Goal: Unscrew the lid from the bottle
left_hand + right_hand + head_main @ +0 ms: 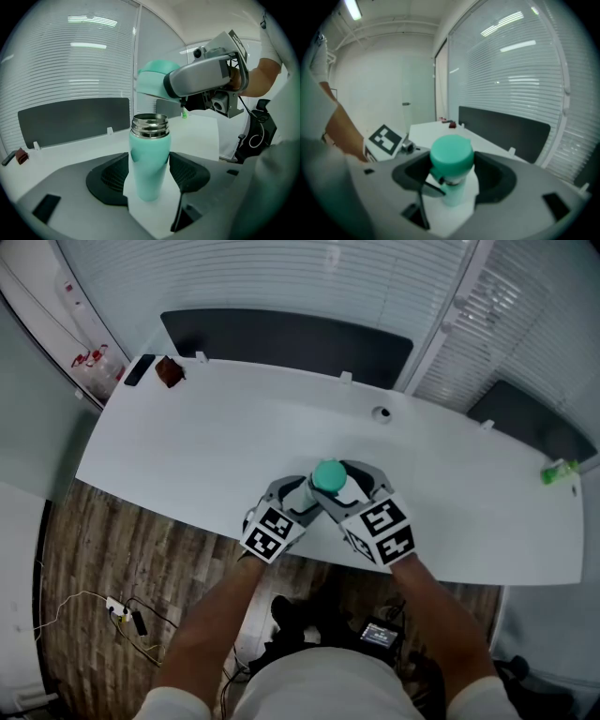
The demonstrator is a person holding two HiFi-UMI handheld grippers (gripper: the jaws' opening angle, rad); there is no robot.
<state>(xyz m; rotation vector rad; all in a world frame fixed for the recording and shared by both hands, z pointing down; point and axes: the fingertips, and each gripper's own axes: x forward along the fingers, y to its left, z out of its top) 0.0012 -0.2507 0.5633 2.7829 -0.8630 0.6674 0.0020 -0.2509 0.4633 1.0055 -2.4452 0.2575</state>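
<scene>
A mint-green bottle [149, 152] stands upright near the table's front edge, and my left gripper [149, 177] is shut on its body, a pad on each side. Its steel threaded neck [149, 125] is bare. The mint-green lid [153, 80] hangs just above the neck, clear of it, with my right gripper [202, 77] shut on it. In the right gripper view the lid [451, 157] sits between the right gripper's [452, 173] pads with the bottle [455, 193] below. From the head view the lid [328, 475] hides the bottle, between my left gripper [292, 501] and right gripper [361, 491].
The white table [187, 446] has a cable hole [381, 413] behind the bottle. At its back left corner lie a dark flat device [140, 369] and a brown object [170, 370]. A small green thing [560, 472] sits at the far right edge. Blinds cover the windows behind.
</scene>
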